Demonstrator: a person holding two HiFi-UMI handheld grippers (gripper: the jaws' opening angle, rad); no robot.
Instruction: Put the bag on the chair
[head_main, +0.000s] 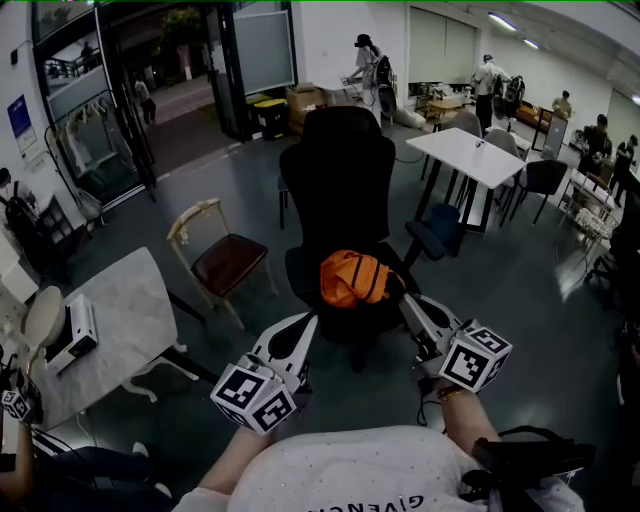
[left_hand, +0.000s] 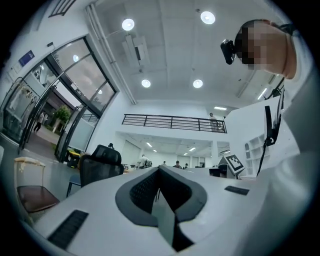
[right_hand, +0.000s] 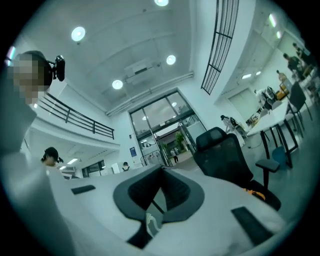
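Office chair (head_main: 340, 180) holds the orange bag (head_main: 352, 278) between left gripper (head_main: 309, 321) and right gripper (head_main: 406, 299), jaws pressed together.

The black office chair (head_main: 340, 180) is standing on the dark grey floor (head_main: 520, 300) and is carrying the orange bag (head_main: 357, 278), which is lying slumped on its seat, close against the backrest. Off to the left, a marble counter (head_main: 125, 300) is bearing a white boxy device (head_main: 75, 335) and, just beside it, a pale round thing (head_main: 42, 318), possibly a small fan.
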